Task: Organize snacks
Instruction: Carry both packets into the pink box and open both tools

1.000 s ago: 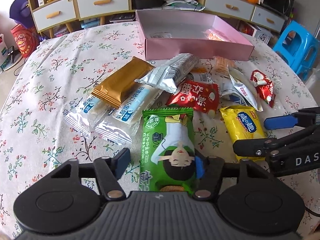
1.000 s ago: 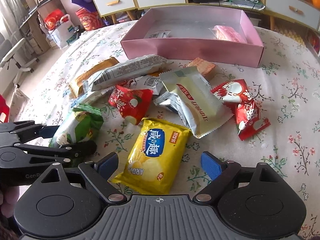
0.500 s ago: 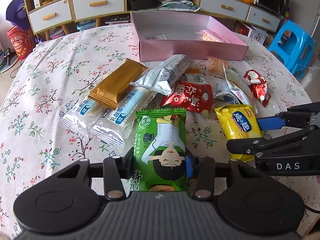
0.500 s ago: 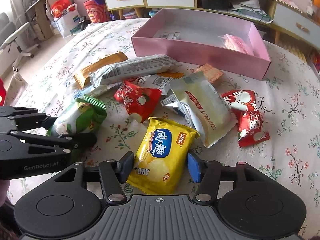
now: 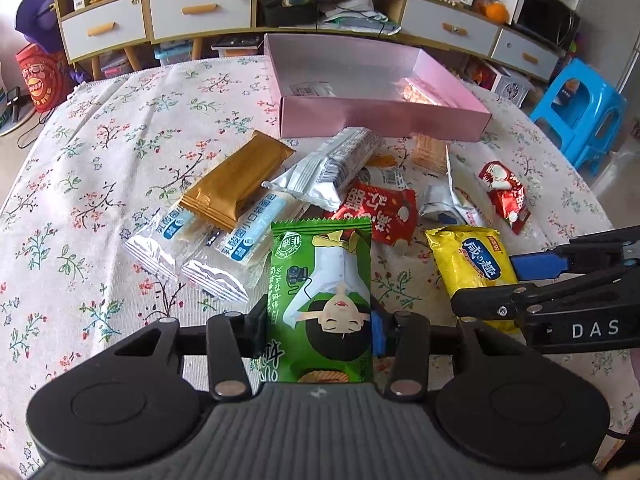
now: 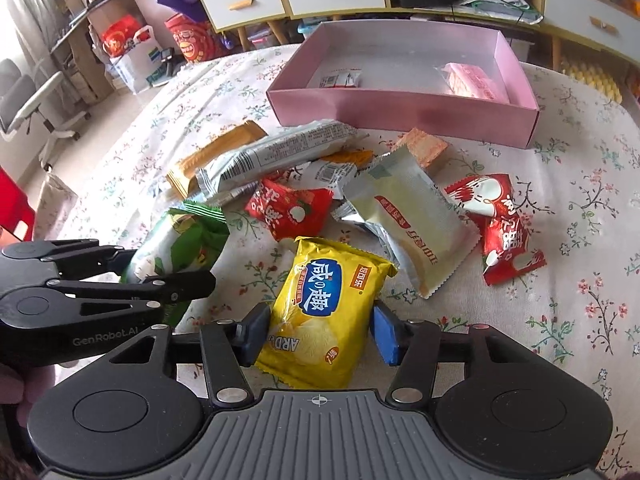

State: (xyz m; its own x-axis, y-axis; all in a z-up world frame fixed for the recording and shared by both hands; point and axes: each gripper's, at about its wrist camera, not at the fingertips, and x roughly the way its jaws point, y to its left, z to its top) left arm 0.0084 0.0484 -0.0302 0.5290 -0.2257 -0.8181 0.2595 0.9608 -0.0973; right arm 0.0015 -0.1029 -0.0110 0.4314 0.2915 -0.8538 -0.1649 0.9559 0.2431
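A green snack packet (image 5: pixel 320 280) with a cartoon figure lies on the flowered tablecloth, and my left gripper (image 5: pixel 318 334) is shut on its near end, a pad pressing each side. My right gripper (image 6: pixel 319 336) is shut on the near end of a yellow snack packet (image 6: pixel 324 300). The two grippers sit side by side. The right wrist view shows the left one (image 6: pixel 160 268) on the green packet (image 6: pixel 176 244). An open pink box (image 5: pixel 380 120) stands behind the pile, holding a pink packet (image 6: pixel 468 78) and a small white one (image 6: pixel 340 79).
Loose snacks lie between the grippers and the box: a gold packet (image 5: pixel 236 184), a silver one (image 5: pixel 332 168), clear blue-labelled ones (image 5: pixel 200 252), red ones (image 5: pixel 376 212) and a cream one (image 6: pixel 412 220). A blue stool (image 5: pixel 580 112) stands off the table's right. Drawers (image 5: pixel 180 16) line the back.
Both grippers went from wide open to closed: the left on the green packet, the right on the yellow one. Both packets' near ends now sit pinched between the pads.
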